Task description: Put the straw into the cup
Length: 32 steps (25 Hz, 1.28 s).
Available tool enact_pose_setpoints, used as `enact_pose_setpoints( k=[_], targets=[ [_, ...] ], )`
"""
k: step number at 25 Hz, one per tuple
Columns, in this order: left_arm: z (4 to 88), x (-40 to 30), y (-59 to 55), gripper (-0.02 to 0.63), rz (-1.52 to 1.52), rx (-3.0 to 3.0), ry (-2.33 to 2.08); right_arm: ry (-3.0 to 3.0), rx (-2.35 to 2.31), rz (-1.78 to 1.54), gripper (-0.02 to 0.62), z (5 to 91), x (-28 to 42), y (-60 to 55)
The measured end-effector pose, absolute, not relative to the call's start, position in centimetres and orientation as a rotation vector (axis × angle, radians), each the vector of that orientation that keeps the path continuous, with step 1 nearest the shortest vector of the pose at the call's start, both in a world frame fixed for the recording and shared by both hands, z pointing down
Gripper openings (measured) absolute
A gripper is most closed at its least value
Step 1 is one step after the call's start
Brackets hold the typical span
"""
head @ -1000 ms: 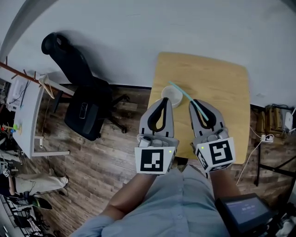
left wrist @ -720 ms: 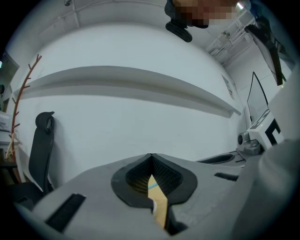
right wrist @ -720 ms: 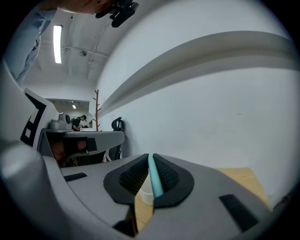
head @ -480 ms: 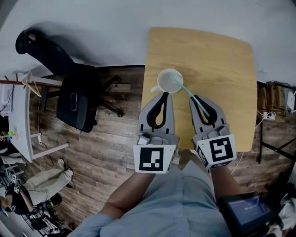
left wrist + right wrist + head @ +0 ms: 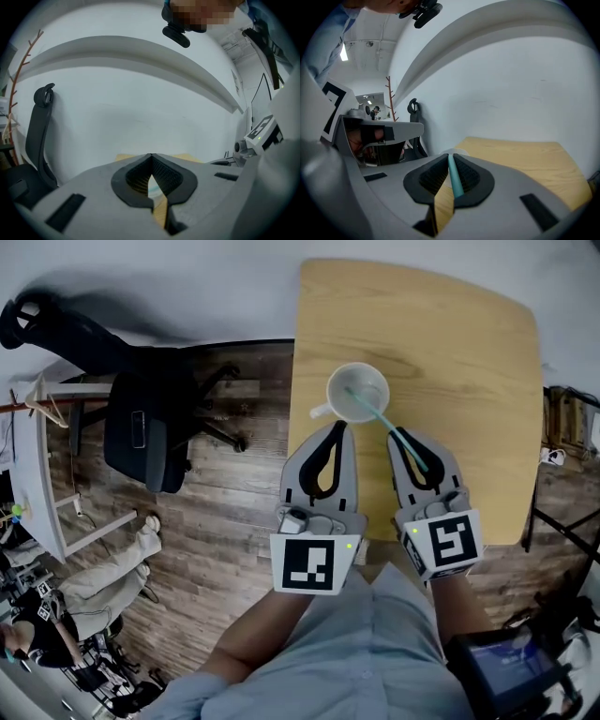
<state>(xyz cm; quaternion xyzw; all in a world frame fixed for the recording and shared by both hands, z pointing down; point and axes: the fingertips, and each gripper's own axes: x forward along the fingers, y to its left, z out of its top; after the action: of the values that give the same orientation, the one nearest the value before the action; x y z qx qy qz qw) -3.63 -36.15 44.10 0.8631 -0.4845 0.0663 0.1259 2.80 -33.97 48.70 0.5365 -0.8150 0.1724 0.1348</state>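
A white cup (image 5: 357, 393) with a small handle stands near the left edge of the light wooden table (image 5: 469, 343). A teal straw (image 5: 384, 423) slants from my right gripper (image 5: 397, 434) up and left, and its far end lies inside the cup's mouth. The right gripper is shut on the straw (image 5: 454, 180), which runs out between the pads toward the cup rim (image 5: 459, 152). My left gripper (image 5: 339, 427) hovers just below the cup, beside the handle, shut with nothing in it (image 5: 151, 157).
A black office chair (image 5: 145, 442) stands on the wood floor left of the table. Past it sits a white desk (image 5: 37, 474), with a person's legs (image 5: 103, 582) below. The table's left edge (image 5: 298, 381) runs close by the cup. A dark screen (image 5: 506, 671) is at the bottom right.
The straw's far end has gone from lying over the cup's rim to dipping inside the cup. Both grippers stay shut; the head view has shifted toward the table.
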Motion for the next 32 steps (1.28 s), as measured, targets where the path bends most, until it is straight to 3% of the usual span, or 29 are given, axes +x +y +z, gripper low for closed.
enact_pose_setpoints(
  k=[6, 13, 24, 28, 32],
  targets=[
    [45.2, -3.9, -36.4, -0.008, 0.212, 2.501, -1.394, -2.368, 1.543, 0.518, 0.035, 49.8, 2.3, -34.4],
    [44.5, -3.9, -36.2, -0.008, 0.203, 2.519, -1.391, -2.371, 1.568, 0.493, 0.092, 49.0, 2.8, -34.6],
    [37.0, -2.1, -33.7, -0.008, 0.063, 2.662, -1.418, -2.48, 1.69, 0.335, 0.094, 40.7, 3.9, -32.6],
    [33.1, -1.3, -32.1, -0.008, 0.006, 2.734, -1.435, -2.556, 1.732, 0.237, 0.083, 36.0, 4.1, -31.6],
    [29.3, -0.6, -30.8, -0.008, -0.065, 2.8, -1.446, -2.563, 1.784, 0.116, 0.022, 31.9, 4.5, -30.8]
  ],
)
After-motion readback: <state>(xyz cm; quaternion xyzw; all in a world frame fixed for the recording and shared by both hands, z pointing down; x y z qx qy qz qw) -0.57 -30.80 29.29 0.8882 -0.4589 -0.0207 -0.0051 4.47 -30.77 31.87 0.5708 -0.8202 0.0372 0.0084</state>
